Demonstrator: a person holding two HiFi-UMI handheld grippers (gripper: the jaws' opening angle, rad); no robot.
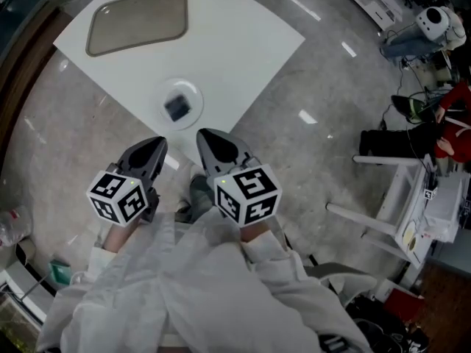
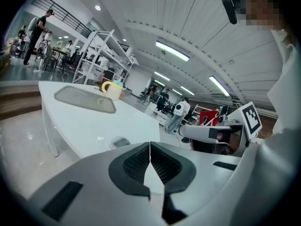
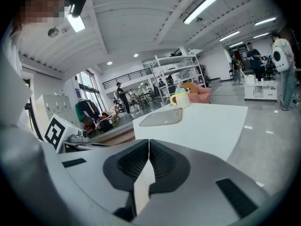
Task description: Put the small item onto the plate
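Note:
A small dark grey item [image 1: 176,109] lies in a clear round dish [image 1: 193,93] near the front corner of the white table [image 1: 243,35]. A grey-rimmed oblong plate [image 1: 137,20] rests further back on the left. Both grippers hover short of the table's corner. The left gripper [image 1: 157,145] and the right gripper [image 1: 205,135] are shut with nothing between their jaws. The left gripper view shows the left gripper [image 2: 150,149], and beyond it the dish [image 2: 109,143], the item [image 2: 121,141] and the plate [image 2: 84,99]. In the right gripper view the right gripper [image 3: 149,147] points toward the plate [image 3: 162,117].
A yellow-handled mug [image 2: 113,89] stands behind the plate at the table's far edge. A white shelving frame [image 1: 401,197] and clutter stand on the floor to the right. Other people stand in the hall in the background.

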